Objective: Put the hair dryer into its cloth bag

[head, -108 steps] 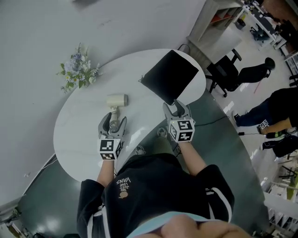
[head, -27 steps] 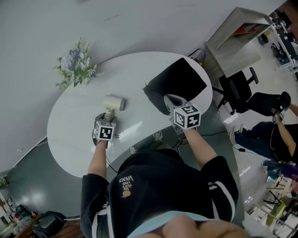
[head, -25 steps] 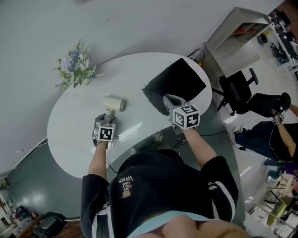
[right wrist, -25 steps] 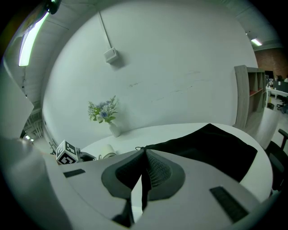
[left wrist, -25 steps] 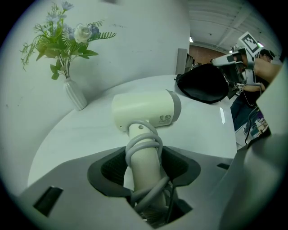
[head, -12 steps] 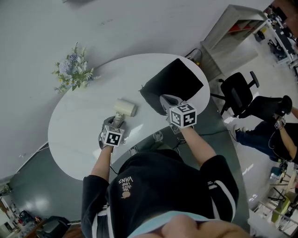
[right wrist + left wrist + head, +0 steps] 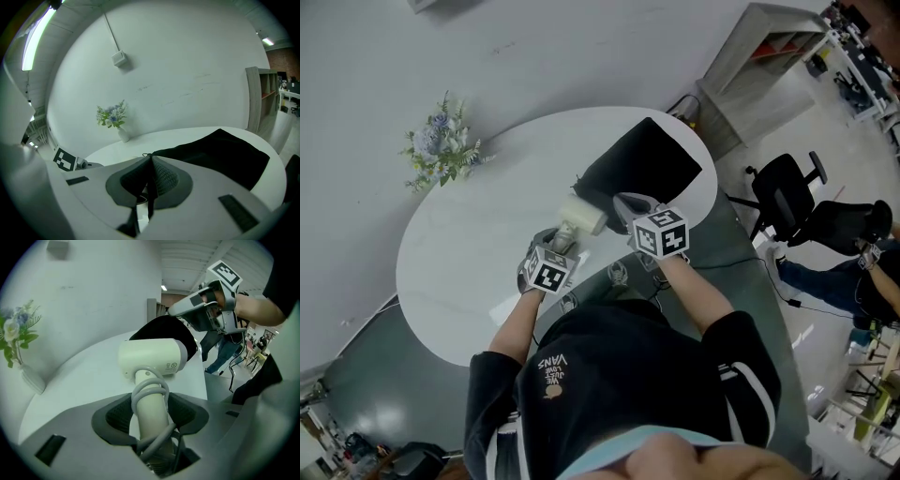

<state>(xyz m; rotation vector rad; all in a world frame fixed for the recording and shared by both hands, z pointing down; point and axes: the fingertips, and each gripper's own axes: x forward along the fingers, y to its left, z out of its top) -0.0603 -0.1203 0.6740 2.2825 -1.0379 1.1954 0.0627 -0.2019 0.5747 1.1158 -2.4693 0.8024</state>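
Gripping the cord-wrapped handle of the cream plastic hair dryer (image 7: 150,357), the left claw (image 7: 151,416) holds it with the barrel just ahead of the claw, close to the mouth of the black cloth bag (image 7: 645,167). The right claw (image 7: 151,180), jaws pressed together, pinches the bag's near edge and holds it raised; the rest of the bag lies beyond it on the round white desk (image 7: 459,253). A small bunch of flowers (image 7: 441,150) stands well beyond the left claw.
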